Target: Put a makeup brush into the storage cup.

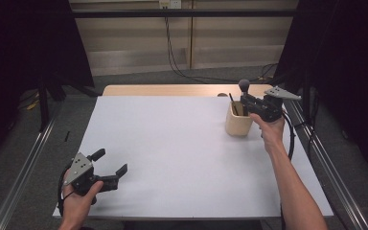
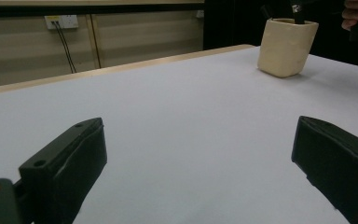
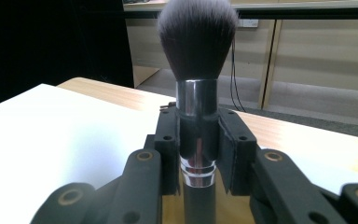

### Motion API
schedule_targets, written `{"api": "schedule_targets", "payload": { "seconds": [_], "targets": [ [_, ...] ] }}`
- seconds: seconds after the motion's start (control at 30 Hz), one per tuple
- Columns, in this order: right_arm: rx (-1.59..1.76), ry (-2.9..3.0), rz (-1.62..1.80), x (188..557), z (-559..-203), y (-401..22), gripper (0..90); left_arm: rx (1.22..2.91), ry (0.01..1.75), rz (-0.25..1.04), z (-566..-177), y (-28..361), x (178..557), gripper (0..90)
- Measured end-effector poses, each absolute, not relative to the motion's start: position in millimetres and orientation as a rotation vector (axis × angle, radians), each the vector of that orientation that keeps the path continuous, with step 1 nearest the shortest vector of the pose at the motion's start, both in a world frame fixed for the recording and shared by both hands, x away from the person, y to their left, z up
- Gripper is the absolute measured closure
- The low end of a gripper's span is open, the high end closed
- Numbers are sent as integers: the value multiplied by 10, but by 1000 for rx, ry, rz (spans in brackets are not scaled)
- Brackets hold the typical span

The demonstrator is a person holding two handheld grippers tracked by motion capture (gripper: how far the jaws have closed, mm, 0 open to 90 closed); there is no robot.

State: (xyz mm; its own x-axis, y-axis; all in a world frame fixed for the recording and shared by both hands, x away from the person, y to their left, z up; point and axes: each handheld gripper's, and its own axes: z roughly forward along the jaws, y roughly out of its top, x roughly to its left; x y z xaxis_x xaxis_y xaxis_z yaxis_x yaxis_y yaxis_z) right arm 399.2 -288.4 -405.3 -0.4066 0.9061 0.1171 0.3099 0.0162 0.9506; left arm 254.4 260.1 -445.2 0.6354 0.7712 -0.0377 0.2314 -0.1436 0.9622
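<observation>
the right tongs [image 3: 198,140] are clenching a makeup brush [image 3: 196,84] by its shiny metal collar, one black pad pressing on each side, and are holding it upright with the soft bristle head on top. in the high view the right tongs [image 1: 247,102] are hanging right over the cream-coloured cup [image 1: 237,120] at the far right of the white tabletop [image 1: 182,153], with the lower end of the brush handle reaching down toward the cup's mouth; whether it is already inside the rim is hard to say from this angle, though it looks like it is. a thin dark stick [image 1: 232,103] is leaning in the cup beside it.

the left tongs [image 1: 111,167] are resting released near the front left corner of the tabletop, jaws spread wide with nothing between them, well apart from the cup. in the left gripper view the cup [image 2: 286,46] is standing far off across the bare surface.

the brush is likely feeling light and stiff along the handle, with a smooth, rather slippery metal collar, so a firm squeeze there or on the dark handle just below is suiting it best. the bristles are soft and would splay if pinched, so they are better left alone. the cup looks light enough to tip if the handle is knocking its wall.
</observation>
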Motion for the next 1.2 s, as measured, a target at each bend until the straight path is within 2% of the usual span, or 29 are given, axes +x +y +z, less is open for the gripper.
{"api": "schedule_targets", "payload": {
  "seconds": [0.93, 1.2],
  "targets": [
    [1270, 1785, 1365, 3963, -4174, -2895, 707, 1692, 829, 582, -4452, 2613, 2551, 31],
    [1266, 1765, 1389, 3919, -4146, -2899, 531, 1692, 827, 585, -4448, 2609, 2542, 31]
  ]
}}
